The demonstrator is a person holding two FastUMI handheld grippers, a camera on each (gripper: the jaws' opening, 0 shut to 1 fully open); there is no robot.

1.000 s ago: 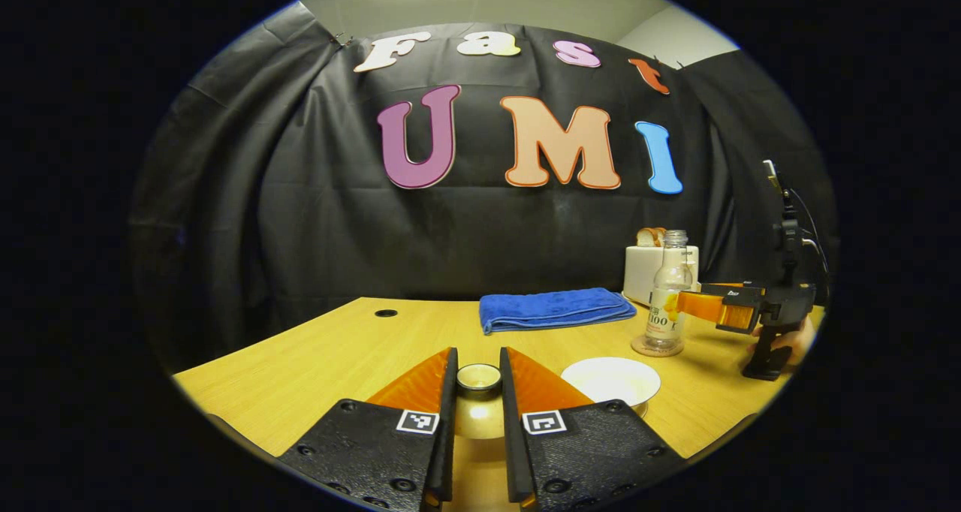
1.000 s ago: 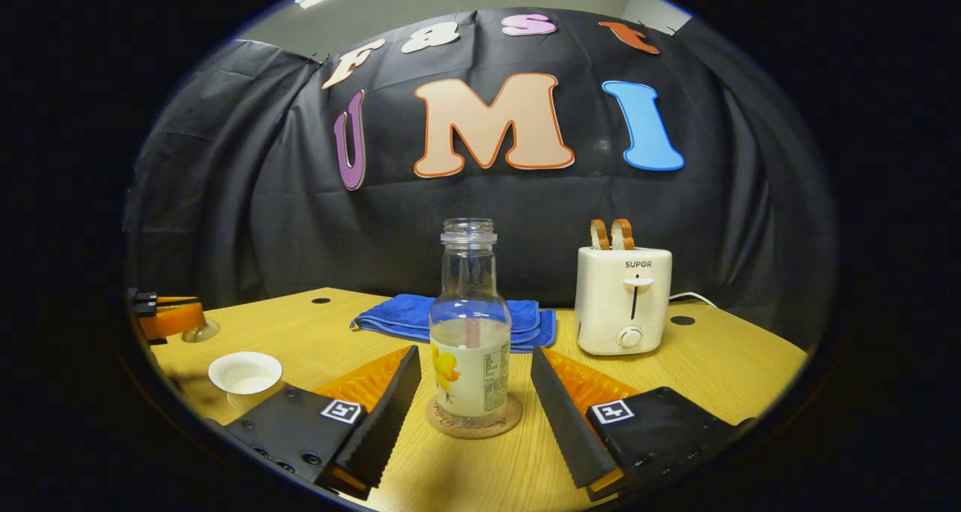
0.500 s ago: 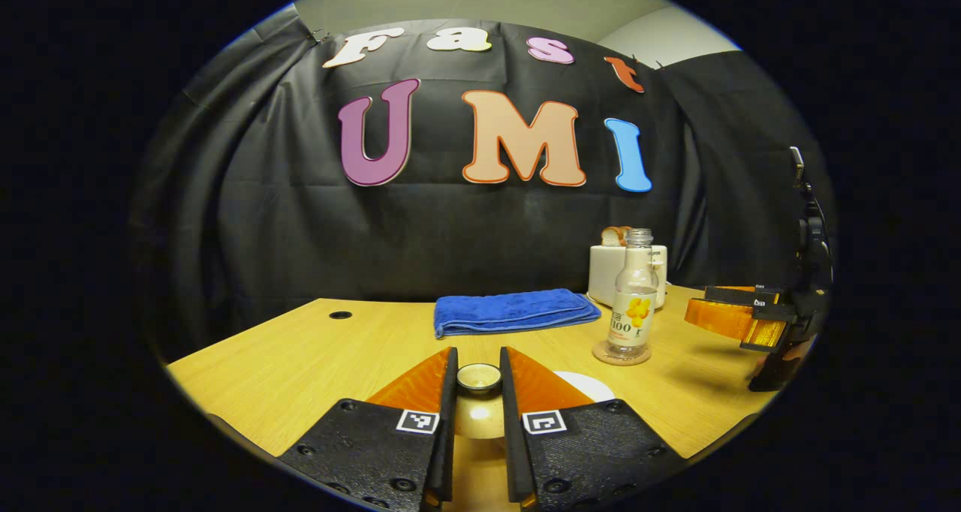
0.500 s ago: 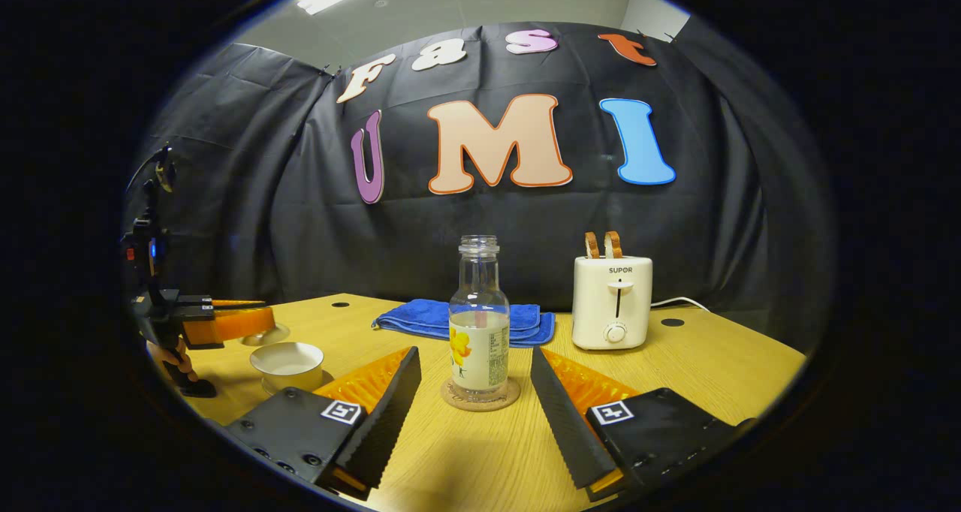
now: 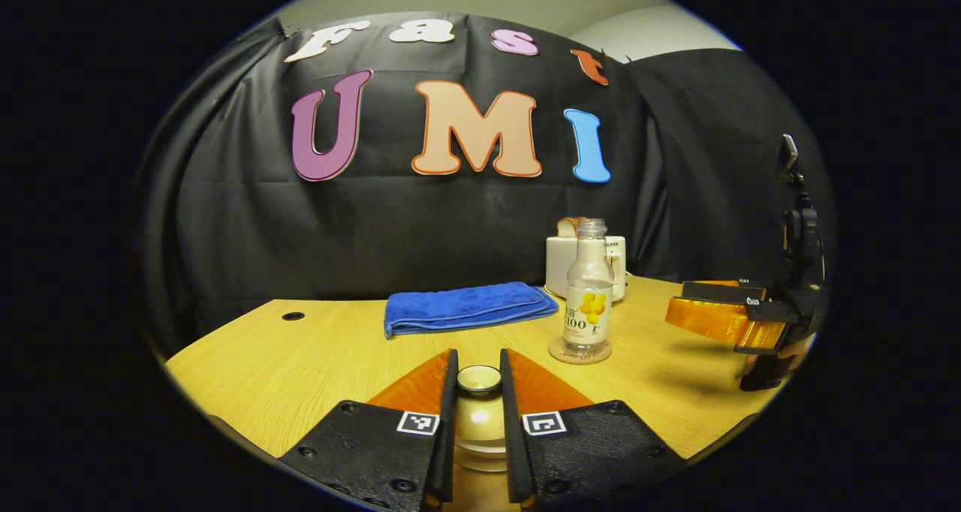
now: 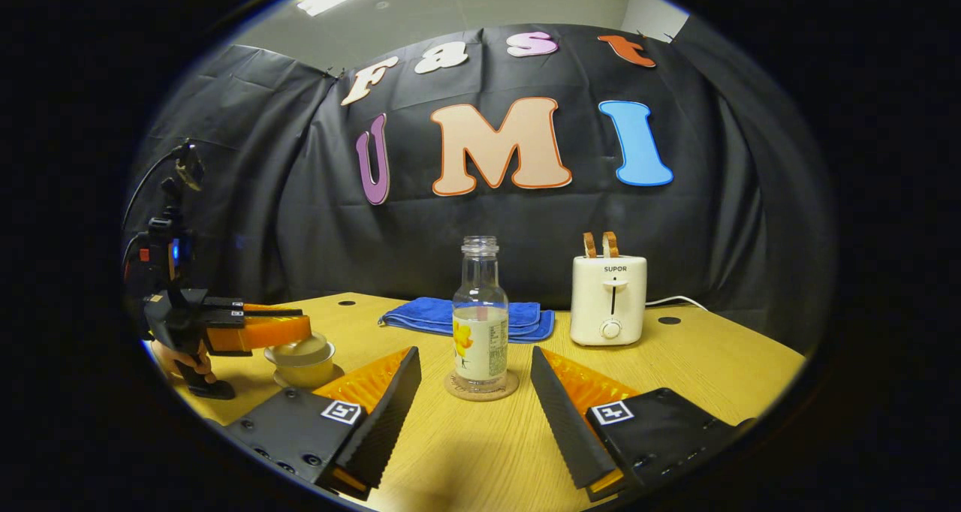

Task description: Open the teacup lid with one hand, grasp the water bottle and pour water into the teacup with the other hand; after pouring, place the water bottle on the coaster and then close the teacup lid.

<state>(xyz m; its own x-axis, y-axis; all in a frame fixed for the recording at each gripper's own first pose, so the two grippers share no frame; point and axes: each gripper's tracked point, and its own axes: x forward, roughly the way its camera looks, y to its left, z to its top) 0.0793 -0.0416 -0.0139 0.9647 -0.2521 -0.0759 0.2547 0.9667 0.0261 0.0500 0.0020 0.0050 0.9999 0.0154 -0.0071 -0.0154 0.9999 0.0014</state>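
My left gripper [image 5: 477, 358] is shut on the knob of the pale teacup lid [image 5: 479, 422]. In the right gripper view, the left gripper [image 6: 300, 330] holds that lid [image 6: 299, 348] right over the teacup [image 6: 304, 373] on its saucer. I cannot tell whether the lid rests on the rim. The clear water bottle [image 6: 480, 324], uncapped and part full, stands upright on the round coaster [image 6: 480, 387]. My right gripper [image 6: 477, 414] is open, a short way in front of the bottle, touching nothing. The left gripper view has the bottle [image 5: 589, 294] on the coaster [image 5: 579, 351] and the right gripper [image 5: 676, 309] to its right.
A folded blue towel [image 6: 465, 318] lies behind the bottle. A white toaster [image 6: 608, 299] with two bread slices stands at the back right, its cord trailing right. A hand [image 6: 184, 362] holds the left gripper near the wooden table's [image 6: 713, 369] left edge.
The left gripper has carried the lid sideways to just over the teacup. The right gripper has drawn back from the bottle, which stays on the coaster.
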